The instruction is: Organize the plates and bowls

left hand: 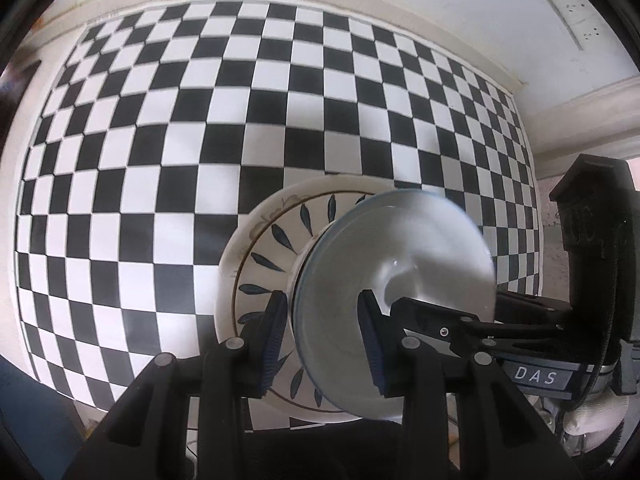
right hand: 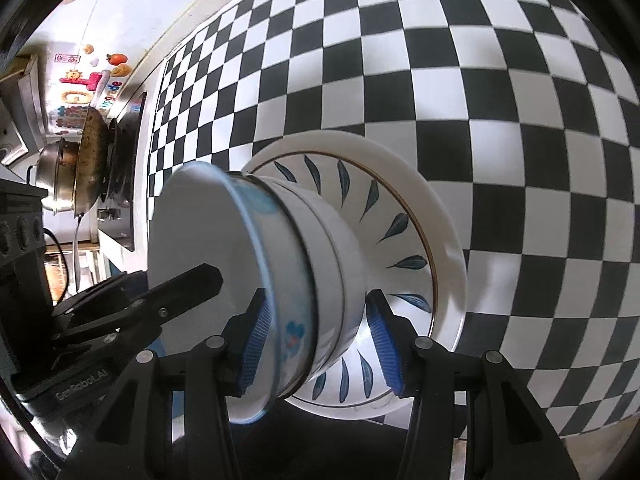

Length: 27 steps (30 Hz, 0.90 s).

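Bowls (right hand: pixel 312 280) sit stacked on the leaf plate (right hand: pixel 404 216), middle of frame | left gripper (left hand: pixel 324 338) spread around top bowl's rim | right gripper (right hand: pixel 320 344) spread around the stack | you should squeeze slowly, keep level.

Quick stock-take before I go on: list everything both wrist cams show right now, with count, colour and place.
Plate: one, white with blue leaf marks and a thin brown ring, on the checkered cloth.
Bowls: a nested stack on the plate; blue-rimmed one on top, at least one white one under it; exact count unclear.
Checkered cloth: one, black and white, under the plate.
Pots: metal, on a stove at the far left of the right wrist view.
Left gripper: black with blue pads, straddling the top bowl's rim.
Right gripper: same, either side of the stack, gap visible.
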### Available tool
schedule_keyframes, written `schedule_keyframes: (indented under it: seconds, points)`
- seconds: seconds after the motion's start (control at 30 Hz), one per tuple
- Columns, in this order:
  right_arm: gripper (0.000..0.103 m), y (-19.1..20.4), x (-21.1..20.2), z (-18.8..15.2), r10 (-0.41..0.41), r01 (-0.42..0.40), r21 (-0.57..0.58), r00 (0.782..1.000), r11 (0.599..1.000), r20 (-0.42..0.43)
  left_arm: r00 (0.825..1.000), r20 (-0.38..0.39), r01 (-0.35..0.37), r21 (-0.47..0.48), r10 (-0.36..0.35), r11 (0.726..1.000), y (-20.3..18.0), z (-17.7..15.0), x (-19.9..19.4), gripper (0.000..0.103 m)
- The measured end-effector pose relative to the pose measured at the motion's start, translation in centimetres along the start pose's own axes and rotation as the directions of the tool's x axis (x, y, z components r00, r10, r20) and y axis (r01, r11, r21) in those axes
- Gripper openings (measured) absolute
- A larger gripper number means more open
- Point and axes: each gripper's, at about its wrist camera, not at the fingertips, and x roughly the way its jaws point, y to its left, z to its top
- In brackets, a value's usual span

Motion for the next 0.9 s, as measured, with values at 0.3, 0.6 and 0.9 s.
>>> schedule_keyframes:
  seconds: [0.3, 0.6, 0.9]
  points:
    - [0.052, 3.1, -4.2, -1.1, -0.189, 0.201, -0.08, 0.973, 0.976, 0.135, 0.976, 0.142, -0.169, 0.03, 0.163, 0.985, -1.2, -0.8, -3.4, 0.035]
    - [0.094, 5.1, -7.6, -2.7, -0.361, 0.399, -0.083, 0.887, 0.913, 0.29, 0.924, 0.311, -0.248, 0.04, 0.224, 0.968, -1.4, -1.4, -5.9, 0.087]
    - [0.103, 5.7, -9.8, -4.6, -0.423, 0.475, -0.027, 0.807, 0.88, 0.412, 0.908, 0.374, -0.214, 0.022, 0.191, 0.977, -1.0, -1.6, -7.7, 0.097]
